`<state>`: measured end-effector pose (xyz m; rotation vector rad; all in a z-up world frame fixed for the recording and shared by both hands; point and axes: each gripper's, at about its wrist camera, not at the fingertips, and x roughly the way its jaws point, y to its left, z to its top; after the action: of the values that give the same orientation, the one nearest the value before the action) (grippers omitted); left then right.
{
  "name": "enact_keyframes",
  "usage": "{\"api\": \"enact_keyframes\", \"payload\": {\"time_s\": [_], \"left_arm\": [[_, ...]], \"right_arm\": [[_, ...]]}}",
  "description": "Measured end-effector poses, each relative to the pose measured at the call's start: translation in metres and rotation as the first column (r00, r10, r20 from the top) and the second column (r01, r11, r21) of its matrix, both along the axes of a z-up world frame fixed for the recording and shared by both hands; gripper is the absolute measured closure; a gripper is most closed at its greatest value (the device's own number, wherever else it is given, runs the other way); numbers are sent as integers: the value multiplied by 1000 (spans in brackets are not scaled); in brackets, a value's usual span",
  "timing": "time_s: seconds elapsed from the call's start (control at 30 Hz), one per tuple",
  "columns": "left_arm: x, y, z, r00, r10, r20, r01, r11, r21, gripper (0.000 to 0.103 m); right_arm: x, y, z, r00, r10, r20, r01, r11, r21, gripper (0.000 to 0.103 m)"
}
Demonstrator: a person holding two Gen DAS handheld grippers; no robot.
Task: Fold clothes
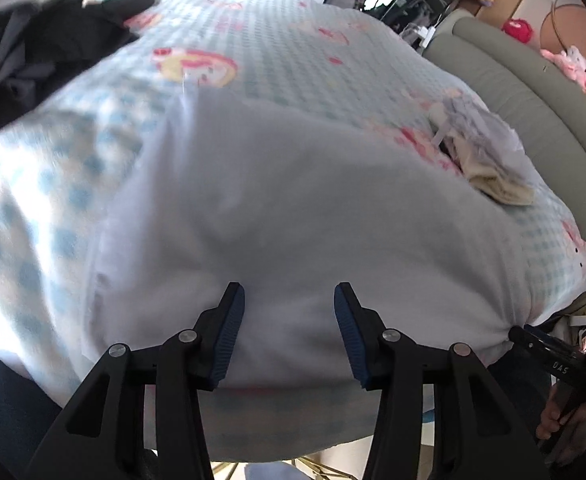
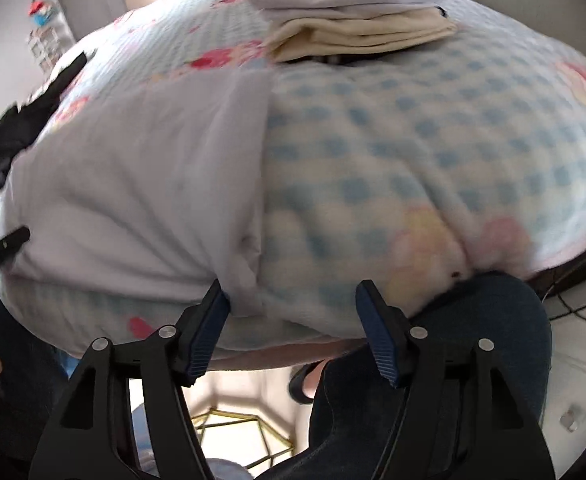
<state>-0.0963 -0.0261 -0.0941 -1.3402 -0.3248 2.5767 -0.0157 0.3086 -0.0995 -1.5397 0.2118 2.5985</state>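
Note:
A white garment (image 1: 293, 208) lies spread flat on a blue-checked blanket with pink cartoon prints (image 1: 277, 40). My left gripper (image 1: 289, 332) is open just above the garment's near hem, holding nothing. In the right wrist view the same garment (image 2: 141, 184) fills the left half, its right edge running down to my right gripper (image 2: 293, 328), which is open with its left finger (image 2: 209, 332) beside the garment's near right corner. The right gripper's tip also shows in the left wrist view (image 1: 525, 336) at the garment's right corner.
A dark pile of clothes (image 1: 33, 56) lies at the far left. A stack of folded cream and white clothes (image 2: 357, 28) sits at the back right. A grey-green padded bed edge (image 1: 533, 92) runs along the right. The blanket (image 2: 433, 152) drops off at the near edge.

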Motion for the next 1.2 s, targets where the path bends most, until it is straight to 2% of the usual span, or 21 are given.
{"api": "enact_keyframes", "payload": {"time_s": [0.1,0.13,0.23,0.33,0.4,0.5,0.57,0.63,0.7,0.83,0.9,1.0,1.1,1.2], "left_arm": [[-13,-2,24,996,-45,-72,44,999,-11,52],[-20,-3,29,995,-54,-83,54,999,3,51],[-42,-1,36,993,-71,-98,72,997,16,50],[-61,6,24,993,-78,-87,77,997,-20,50],[-75,3,7,998,-38,-45,35,997,-70,50],[-86,-25,-14,999,40,20,-41,999,31,52],[-89,-30,-16,999,46,22,-47,998,30,54],[-92,-25,-14,999,32,3,-32,998,-45,54],[-98,-26,-15,999,39,-5,-39,997,-69,54],[-114,-53,-26,988,145,50,-147,989,24,54],[-110,-57,-17,985,164,52,-167,985,45,55],[-83,-47,11,988,150,-32,-150,989,5,49],[-50,-30,25,994,81,-77,-76,995,64,46],[-23,-1,20,997,-16,-76,21,998,56,45]], "right_arm": [[0,-4,29,997,21,-73,-16,997,73,37],[-2,-4,37,994,26,-103,-19,998,62,37],[-23,-4,48,987,55,-154,-64,996,-59,37],[-49,-20,42,983,102,-151,-112,992,-57,37],[-62,-28,32,984,123,-131,-131,990,-60,37],[-81,-39,13,984,152,-89,-156,987,-39,37],[-90,-43,4,984,164,-73,-165,986,-7,37],[-96,-40,-3,983,167,-78,-168,986,-5,37],[-103,-38,-8,983,165,-83,-167,986,-8,37],[-116,-38,-18,987,148,-70,-148,989,8,32],[-120,-37,-16,989,132,-73,-132,991,5,32],[-107,-35,1,989,100,-110,-102,995,-16,35],[-84,-31,18,985,55,-163,-69,995,-76,35],[-63,-44,24,980,84,-181,-105,988,-113,35]]}}
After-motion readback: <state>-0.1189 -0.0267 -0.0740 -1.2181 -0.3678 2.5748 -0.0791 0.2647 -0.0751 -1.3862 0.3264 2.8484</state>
